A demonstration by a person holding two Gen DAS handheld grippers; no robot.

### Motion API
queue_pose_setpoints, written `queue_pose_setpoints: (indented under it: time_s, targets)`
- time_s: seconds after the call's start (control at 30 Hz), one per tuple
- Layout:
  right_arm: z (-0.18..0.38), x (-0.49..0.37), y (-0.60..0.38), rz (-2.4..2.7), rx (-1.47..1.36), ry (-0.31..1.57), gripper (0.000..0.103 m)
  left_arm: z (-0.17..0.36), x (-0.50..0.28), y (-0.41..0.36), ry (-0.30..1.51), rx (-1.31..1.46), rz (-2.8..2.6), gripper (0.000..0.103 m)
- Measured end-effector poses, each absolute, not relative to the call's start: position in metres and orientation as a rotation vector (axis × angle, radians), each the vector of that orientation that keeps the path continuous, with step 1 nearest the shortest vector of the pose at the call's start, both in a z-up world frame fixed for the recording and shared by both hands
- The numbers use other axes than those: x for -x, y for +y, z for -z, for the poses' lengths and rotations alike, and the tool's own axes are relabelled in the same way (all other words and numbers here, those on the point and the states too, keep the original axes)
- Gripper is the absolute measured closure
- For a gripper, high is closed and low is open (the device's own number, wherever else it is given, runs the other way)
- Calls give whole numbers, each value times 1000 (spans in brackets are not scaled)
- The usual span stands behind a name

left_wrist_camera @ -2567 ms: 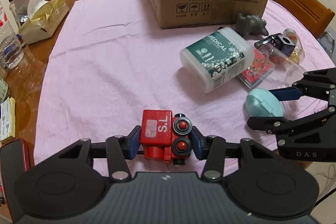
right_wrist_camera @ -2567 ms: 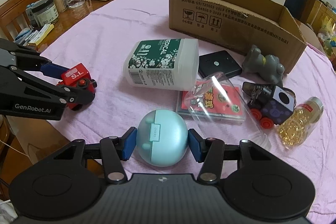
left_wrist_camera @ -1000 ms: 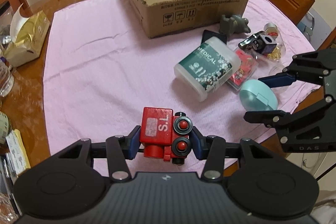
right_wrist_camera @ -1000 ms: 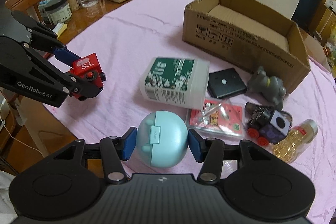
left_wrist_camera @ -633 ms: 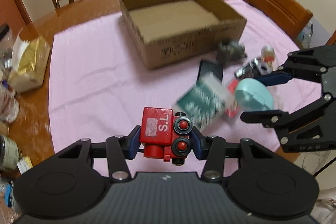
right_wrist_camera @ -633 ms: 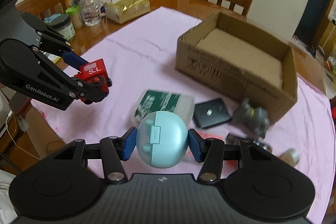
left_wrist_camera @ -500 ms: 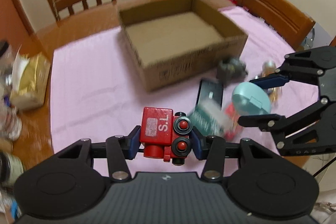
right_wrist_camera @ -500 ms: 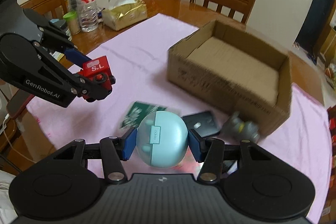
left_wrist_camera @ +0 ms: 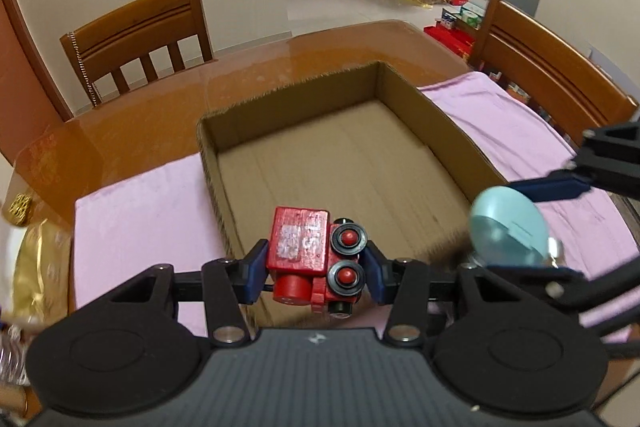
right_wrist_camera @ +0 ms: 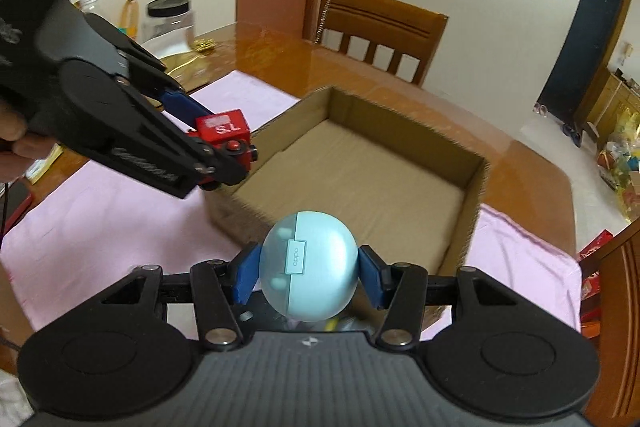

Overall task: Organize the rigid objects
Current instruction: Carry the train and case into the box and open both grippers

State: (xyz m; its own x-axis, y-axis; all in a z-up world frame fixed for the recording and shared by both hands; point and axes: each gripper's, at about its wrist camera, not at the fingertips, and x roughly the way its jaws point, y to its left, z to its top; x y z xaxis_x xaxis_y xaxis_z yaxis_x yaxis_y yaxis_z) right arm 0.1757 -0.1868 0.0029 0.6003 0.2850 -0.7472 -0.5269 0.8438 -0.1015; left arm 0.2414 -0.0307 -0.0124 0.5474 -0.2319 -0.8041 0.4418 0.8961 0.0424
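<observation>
My left gripper (left_wrist_camera: 316,263) is shut on a red toy train (left_wrist_camera: 312,255) marked "S.L" and holds it in the air over the near left wall of an open cardboard box (left_wrist_camera: 340,155). The train also shows in the right wrist view (right_wrist_camera: 226,135). My right gripper (right_wrist_camera: 308,273) is shut on a round teal case (right_wrist_camera: 308,267) and holds it above the box's (right_wrist_camera: 360,187) near wall. The teal case also shows at the right of the left wrist view (left_wrist_camera: 506,225). The box's visible floor is bare.
A pink cloth (left_wrist_camera: 140,211) covers the wooden table (left_wrist_camera: 160,115). Wooden chairs stand at the far side (left_wrist_camera: 136,31) and right (left_wrist_camera: 548,63). A gold tissue pack (left_wrist_camera: 36,267) lies at the left edge. A clear jar (right_wrist_camera: 168,23) stands at the far left.
Both grippers have lifted off the table with their objects and moved forward to the box. The other loose objects on the cloth have dropped out of view.
</observation>
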Motion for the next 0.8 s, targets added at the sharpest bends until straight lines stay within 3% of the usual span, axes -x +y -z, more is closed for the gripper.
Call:
queue_pose_setpoints:
  time_s: [0.37, 0.4, 0.43, 0.5, 0.8]
  targets:
    - [11, -224, -209, -437, 324, 825, 45, 64, -333, -51, 980, -223, 323, 55]
    - [12, -228, -210, -435, 322, 828, 45, 66, -336, -52, 966, -213, 324, 51]
    - [14, -231, -212, -433, 318, 832, 45, 67, -339, -51, 947, -200, 332, 33]
    - [16, -236, -215, -427, 313, 836, 45, 64, -339, -50, 923, -181, 341, 14]
    - [20, -264, -216, -423, 308, 837, 45, 31, -312, -33, 842, -232, 280, 8]
